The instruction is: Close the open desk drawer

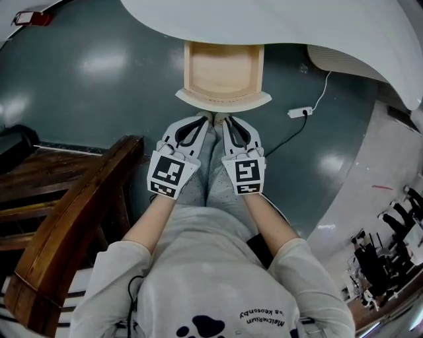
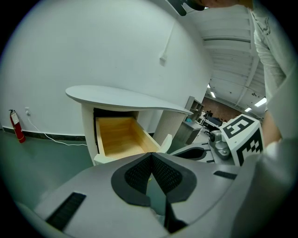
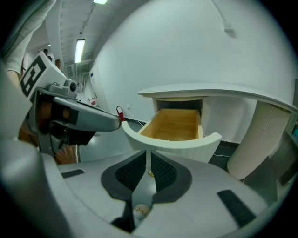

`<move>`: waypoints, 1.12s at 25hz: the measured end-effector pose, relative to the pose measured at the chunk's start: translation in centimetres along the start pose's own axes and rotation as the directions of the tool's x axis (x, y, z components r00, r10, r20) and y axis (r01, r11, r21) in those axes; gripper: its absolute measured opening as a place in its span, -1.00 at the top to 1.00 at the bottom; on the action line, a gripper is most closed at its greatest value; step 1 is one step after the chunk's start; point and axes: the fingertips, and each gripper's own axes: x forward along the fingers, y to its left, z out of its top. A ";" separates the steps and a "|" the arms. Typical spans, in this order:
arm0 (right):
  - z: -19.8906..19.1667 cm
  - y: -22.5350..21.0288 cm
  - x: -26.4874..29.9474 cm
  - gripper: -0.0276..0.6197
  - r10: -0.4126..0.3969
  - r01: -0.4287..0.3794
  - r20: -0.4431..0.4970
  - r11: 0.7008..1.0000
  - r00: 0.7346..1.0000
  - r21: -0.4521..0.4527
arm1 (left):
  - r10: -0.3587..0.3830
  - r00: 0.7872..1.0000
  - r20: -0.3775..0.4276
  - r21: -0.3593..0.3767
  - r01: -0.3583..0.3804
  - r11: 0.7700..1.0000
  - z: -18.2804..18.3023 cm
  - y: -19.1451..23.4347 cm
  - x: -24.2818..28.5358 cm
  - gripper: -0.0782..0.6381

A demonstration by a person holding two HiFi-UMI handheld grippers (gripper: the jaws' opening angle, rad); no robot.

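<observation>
The grey-green floor (image 1: 99, 86) stretches under a curved white tabletop (image 1: 297, 20). A dark wooden frame (image 1: 73, 218) stands to the person's left, well apart from the drawer. A white power strip (image 1: 299, 112) lies on the floor to the right with its cable (image 1: 322, 89) running up towards the tabletop. A red fire extinguisher (image 2: 17, 128) stands by the far wall. A ribbed white column (image 3: 260, 139) holds up the tabletop just to the right of the drawer. The stretch of floor between the jaws and the drawer front lies open.

The drawer (image 1: 223, 69) stands pulled out from beneath the tabletop, with its curved white front (image 1: 223, 100) facing the person. The left gripper (image 2: 152, 158) and the right gripper (image 3: 148, 158) are held side by side just short of that front, both pointing at it and angled downward. In the head view the tips look close to the front, though whether they touch it I cannot tell. On each gripper the jaws are pressed together, pad against pad, with nothing between them.

Inside the drawer only its pale wooden bottom and sides show. The back of it sits in shadow under the tabletop.
</observation>
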 end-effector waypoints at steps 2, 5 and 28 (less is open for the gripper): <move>-0.3 -0.2 0.4 0.85 0.002 -0.002 -0.006 1.000 1.000 0.007 | 0.004 1.000 -0.005 0.000 -0.004 1.000 -0.2 0.3 0.3 0.76; -0.8 -0.5 0.8 0.83 0.001 -0.001 -0.020 1.000 1.000 0.016 | 0.017 1.000 -0.008 -0.013 -0.017 1.000 -0.4 0.7 0.6 0.76; -6.4 -0.5 5.6 0.55 -0.020 0.038 -0.174 0.994 0.985 0.101 | 0.010 0.998 -0.059 -0.042 -0.013 0.999 -2.8 1.9 1.7 0.76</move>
